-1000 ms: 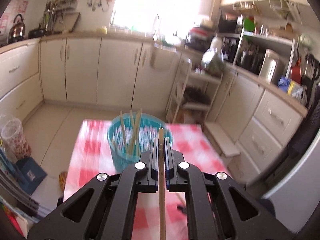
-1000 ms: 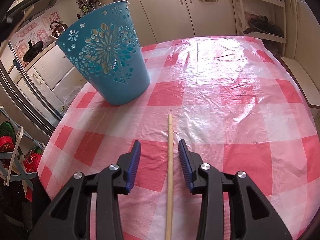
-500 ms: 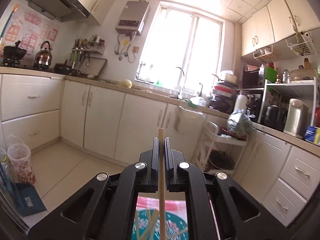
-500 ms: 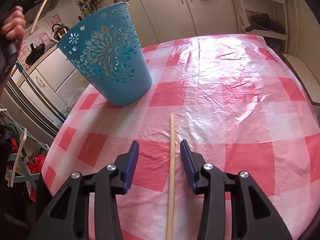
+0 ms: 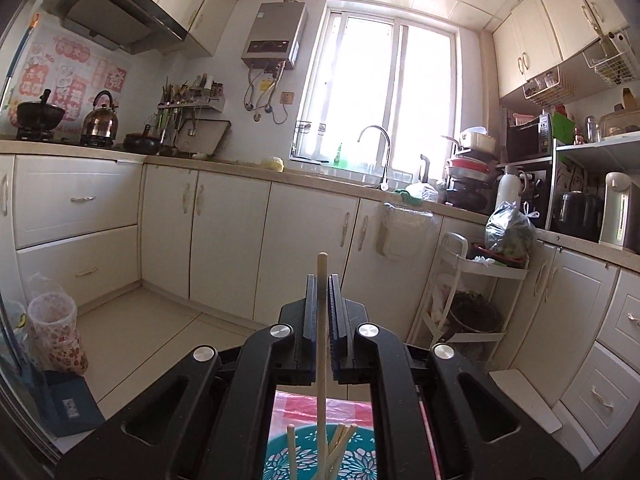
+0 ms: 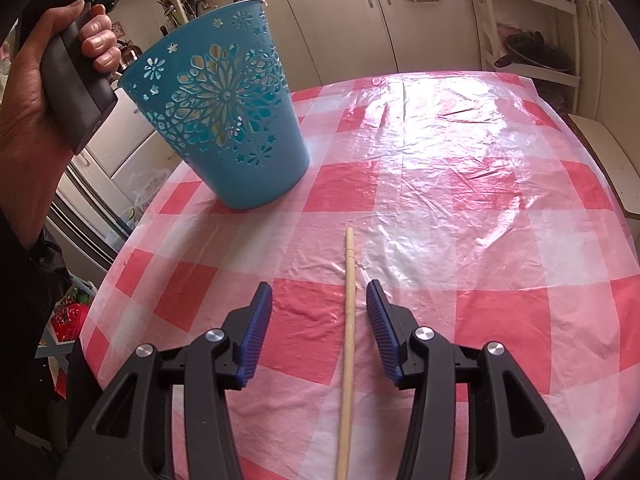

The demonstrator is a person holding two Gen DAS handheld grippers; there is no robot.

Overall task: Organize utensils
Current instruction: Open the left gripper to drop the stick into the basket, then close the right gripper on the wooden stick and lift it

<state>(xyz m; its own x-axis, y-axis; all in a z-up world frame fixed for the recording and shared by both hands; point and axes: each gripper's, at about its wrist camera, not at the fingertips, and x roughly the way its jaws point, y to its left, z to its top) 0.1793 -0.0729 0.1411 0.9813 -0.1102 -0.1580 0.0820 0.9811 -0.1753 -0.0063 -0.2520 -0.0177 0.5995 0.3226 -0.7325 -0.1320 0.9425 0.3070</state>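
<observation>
wooden chopstick (image 5: 321,320) clamped in left gripper (image 5: 321,292) above basket (image 5: 320,456)

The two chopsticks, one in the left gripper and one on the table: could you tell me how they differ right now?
The held chopstick is clamped in the shut left gripper above the blue basket; the table chopstick lies flat on the checked tablecloth. The right gripper, jaws opening, straddles the table chopstick without touching it. Both are plain pale wooden sticks.
</observation>
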